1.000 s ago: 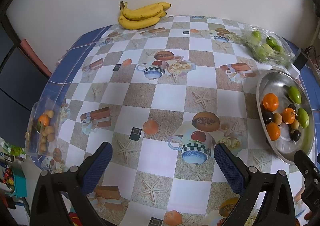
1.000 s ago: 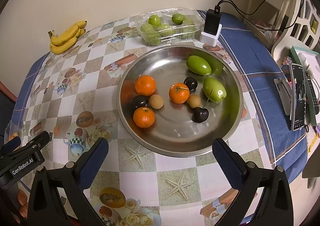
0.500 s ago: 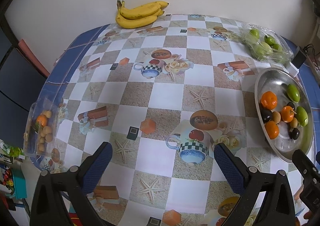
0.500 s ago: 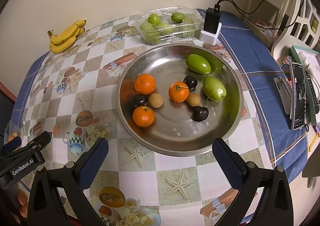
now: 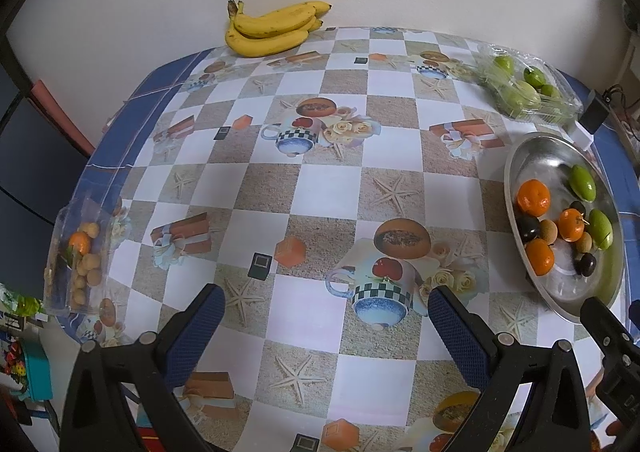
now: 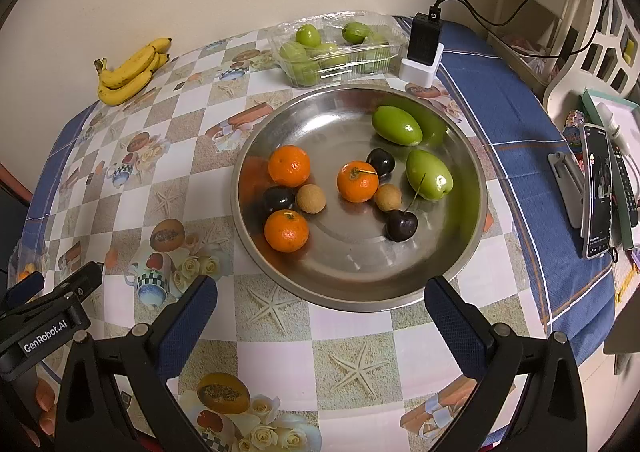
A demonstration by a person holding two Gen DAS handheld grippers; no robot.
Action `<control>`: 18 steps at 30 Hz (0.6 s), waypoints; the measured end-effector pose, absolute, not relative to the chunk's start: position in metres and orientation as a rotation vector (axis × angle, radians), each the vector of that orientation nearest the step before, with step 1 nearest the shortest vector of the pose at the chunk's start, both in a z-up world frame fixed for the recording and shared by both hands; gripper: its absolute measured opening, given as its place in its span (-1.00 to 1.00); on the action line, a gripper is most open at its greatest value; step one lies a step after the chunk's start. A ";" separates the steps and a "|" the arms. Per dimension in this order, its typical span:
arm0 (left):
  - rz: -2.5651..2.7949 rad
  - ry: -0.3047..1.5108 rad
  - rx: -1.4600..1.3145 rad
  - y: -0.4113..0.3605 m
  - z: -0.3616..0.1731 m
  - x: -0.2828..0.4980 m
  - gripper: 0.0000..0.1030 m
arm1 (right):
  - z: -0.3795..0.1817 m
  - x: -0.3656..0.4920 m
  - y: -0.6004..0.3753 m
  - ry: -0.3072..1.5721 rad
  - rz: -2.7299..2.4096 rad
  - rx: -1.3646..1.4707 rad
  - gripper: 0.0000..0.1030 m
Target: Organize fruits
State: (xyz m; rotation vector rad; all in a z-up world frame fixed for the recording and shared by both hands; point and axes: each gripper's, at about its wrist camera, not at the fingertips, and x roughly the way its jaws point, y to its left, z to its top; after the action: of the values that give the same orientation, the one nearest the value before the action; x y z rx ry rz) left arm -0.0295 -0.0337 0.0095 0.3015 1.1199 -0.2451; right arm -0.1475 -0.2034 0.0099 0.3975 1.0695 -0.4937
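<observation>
Both grippers hang above the checked tablecloth (image 5: 320,188) with their blue-padded jaws spread wide and nothing between them: the left gripper (image 5: 326,326) over the middle of the table, the right gripper (image 6: 320,316) just short of the near rim of the metal dish (image 6: 460,252). The dish holds a mixed lot: three oranges (image 6: 289,166), two long green fruits (image 6: 397,125), three dark cherries (image 6: 401,225) and two small brown round ones (image 6: 311,198), some touching. More green fruit sits in a clear box (image 6: 336,48) behind the dish, bananas (image 5: 272,28) lie by the wall, and a second clear box (image 5: 78,256) of small brown fruit sits at the far left edge. Whether the fruit is being gathered into the dish or sorted out of it, I can't say from this. Either way, I'd guess a good pick means coming straight down on one fruit, clear of its neighbours, and closing gently so the round, smooth skins don't roll or squirt away on the slick metal.
</observation>
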 end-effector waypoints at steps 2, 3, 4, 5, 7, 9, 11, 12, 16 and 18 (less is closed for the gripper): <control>-0.245 1.123 0.299 -0.034 0.009 -0.030 1.00 | 0.010 -0.147 -0.203 1.069 -0.493 0.397 1.00; -0.246 1.124 0.299 -0.033 0.009 -0.029 1.00 | 0.010 -0.147 -0.203 1.069 -0.493 0.397 1.00; -0.247 1.125 0.300 -0.033 0.009 -0.029 1.00 | 0.010 -0.147 -0.203 1.069 -0.493 0.397 1.00; -0.248 1.125 0.300 -0.033 0.009 -0.028 1.00 | 0.010 -0.147 -0.203 1.070 -0.493 0.397 1.00; -0.247 1.125 0.300 -0.033 0.009 -0.029 1.00 | 0.009 -0.148 -0.203 1.070 -0.494 0.397 1.00; -0.246 1.127 0.300 -0.033 0.009 -0.029 1.00 | 0.009 -0.148 -0.203 1.070 -0.494 0.398 1.00; -0.246 1.128 0.299 -0.033 0.009 -0.029 1.00 | 0.009 -0.148 -0.203 1.071 -0.493 0.397 1.00; -0.246 1.128 0.299 -0.033 0.009 -0.029 1.00 | 0.009 -0.148 -0.203 1.071 -0.493 0.397 1.00; -0.248 1.129 0.301 -0.033 0.008 -0.028 1.00 | 0.008 -0.148 -0.202 1.073 -0.493 0.395 1.00; -0.248 1.129 0.301 -0.033 0.008 -0.028 1.00 | 0.007 -0.148 -0.202 1.073 -0.493 0.396 1.00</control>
State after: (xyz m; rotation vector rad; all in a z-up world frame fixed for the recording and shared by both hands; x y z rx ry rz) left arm -0.0282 -0.0328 0.0076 0.3010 1.1294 -0.2476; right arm -0.1482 -0.2018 0.0074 0.3956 1.0726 -0.4933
